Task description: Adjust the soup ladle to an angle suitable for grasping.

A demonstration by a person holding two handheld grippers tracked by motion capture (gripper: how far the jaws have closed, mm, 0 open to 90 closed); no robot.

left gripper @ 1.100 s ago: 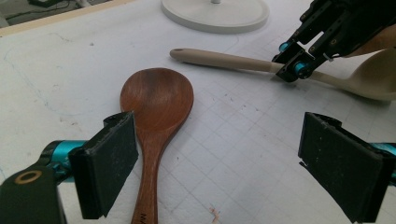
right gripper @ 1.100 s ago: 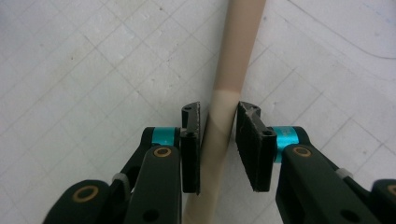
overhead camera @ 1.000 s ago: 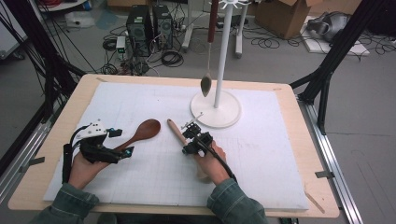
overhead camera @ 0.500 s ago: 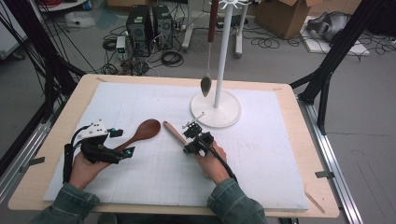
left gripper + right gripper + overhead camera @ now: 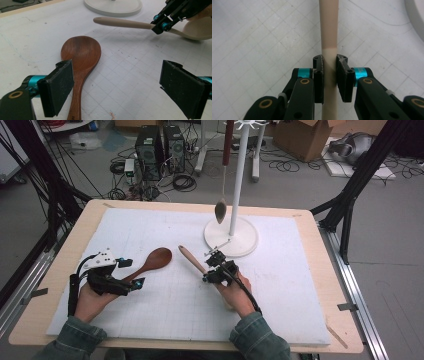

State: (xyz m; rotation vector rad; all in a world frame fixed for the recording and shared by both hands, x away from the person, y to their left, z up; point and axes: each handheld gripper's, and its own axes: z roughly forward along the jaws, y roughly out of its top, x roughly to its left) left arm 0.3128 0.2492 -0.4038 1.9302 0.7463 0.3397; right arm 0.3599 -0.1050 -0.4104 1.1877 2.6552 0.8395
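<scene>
Cluttered lab behind the rig, cables and computer towers on the floor across the top of the high view, and in the middle the wooden table (image 5: 320, 250) topped with a white gridded mat (image 5: 280, 290). Next biggest thing was the white rack stand (image 5: 231, 236), centre-right on the mat, with a dark spoon hanging (image 5: 221, 210) beside its pole.

The pale wooden spoon (image 5: 191, 260) was what I was working, just left of the stand's base, its handle tip pointing to the upper left of the frame. My right gripper (image 5: 214, 269) had just been closing on it, and in the right gripper view the pads were clamped on the handle (image 5: 329, 50) from both sides. It looked stiff and light, smooth enough to swivel in the pads, so I reckoned a grip mid-handle, nearer the bowl, would balance it better than one out at the tip.

The dark wooden spoon (image 5: 80, 56) lay flat at centre-left of the mat, bowl up. My left gripper (image 5: 112, 277) sat low over its handle with the jaws spread wide, one pad (image 5: 60, 86) just beside the neck, clamping nothing.
</scene>
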